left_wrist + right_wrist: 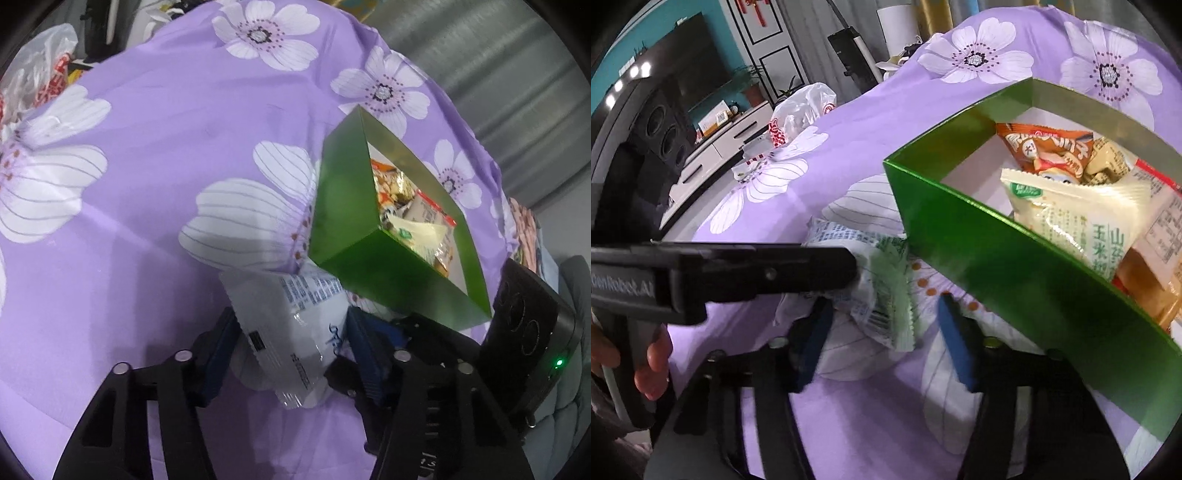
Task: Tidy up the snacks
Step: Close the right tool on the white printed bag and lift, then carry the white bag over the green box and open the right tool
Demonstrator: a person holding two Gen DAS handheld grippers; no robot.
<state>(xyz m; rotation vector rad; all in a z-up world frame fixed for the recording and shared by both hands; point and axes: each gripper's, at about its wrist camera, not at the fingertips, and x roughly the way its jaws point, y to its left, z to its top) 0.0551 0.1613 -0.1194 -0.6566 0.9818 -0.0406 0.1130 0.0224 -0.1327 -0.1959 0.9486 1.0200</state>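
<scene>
A green box (pixel 369 266) stands on a purple cloth (pixel 166 122) printed with large white flowers, its top open. Inside lie several snack packets, among them an orange packet (pixel 1045 151) toward the far wall and a pale yellow packet (pixel 1078 214) with green print leaning on the near wall.

Just in front of the box, touching its lower corner, a white snack packet (pixel 295 332) with blue print lies on the cloth. The left gripper (pixel 291 354) straddles it: the blue-padded fingers (pixel 364 354) stand at a middling width with the packet between them, both pads against its sides, the wrapper crumpled where they meet it.

In the right wrist view a white packet with green print (pixel 882 295) lies on the cloth beside the box wall. The right gripper (pixel 882 336) is set over it, the left pad touching the wrapper's edge and the right pad clear of it, so the fingers stand narrow but not pressed on the packet. The left gripper's black body (pixel 720 273) crosses that view from the left, a hand (pixel 650 362) around its handle.

A white plastic bag (pixel 801 110) sits at the far edge of the cloth
</scene>
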